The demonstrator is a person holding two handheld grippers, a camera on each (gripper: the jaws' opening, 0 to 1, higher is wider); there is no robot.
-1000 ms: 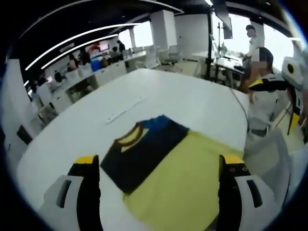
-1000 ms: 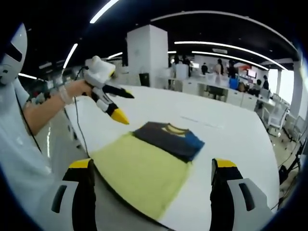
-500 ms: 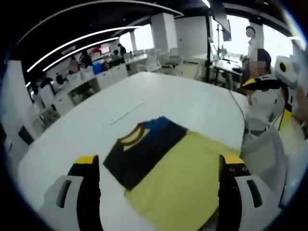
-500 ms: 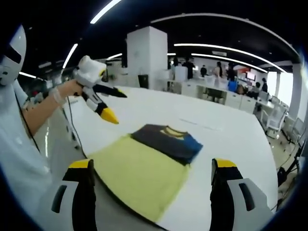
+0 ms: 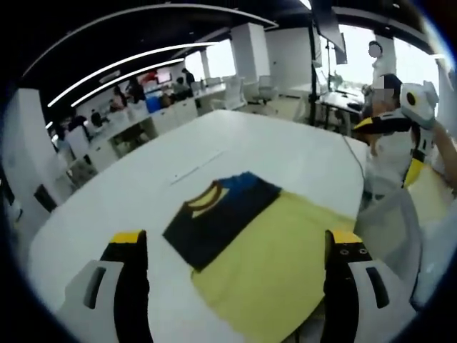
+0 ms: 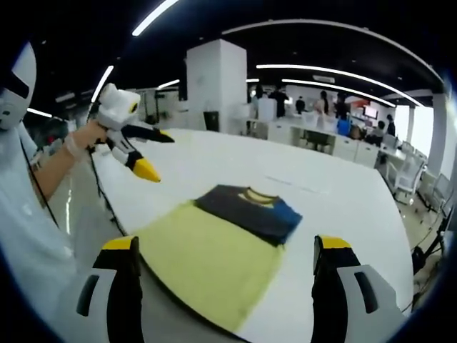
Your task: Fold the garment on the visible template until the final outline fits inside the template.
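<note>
A dark navy garment [image 5: 218, 220] with a blue panel and yellow collar lies folded on the far end of a yellow template [image 5: 275, 275] on the white table [image 5: 235, 143]. My left gripper [image 5: 236, 237] stands open above the near side of the garment and holds nothing. In the right gripper view the folded garment [image 6: 246, 207] sits on the template [image 6: 207, 261], my right gripper [image 6: 226, 243] is open above the mat, and the left gripper [image 6: 156, 152] hangs open in a hand off to the left. The right gripper [image 5: 391, 146] shows raised at the right of the left gripper view.
The round table edge [image 6: 178, 314] runs close under the template. A white chair [image 5: 389, 221] stands by the table's right side. Desks, chairs and several people [image 5: 143, 100] fill the office behind. A white sleeve [image 6: 28, 236] is at the left.
Both grippers have drawn back from the garment: the left one has moved up and left in the right gripper view, the right one has risen. The garment lies unchanged.
</note>
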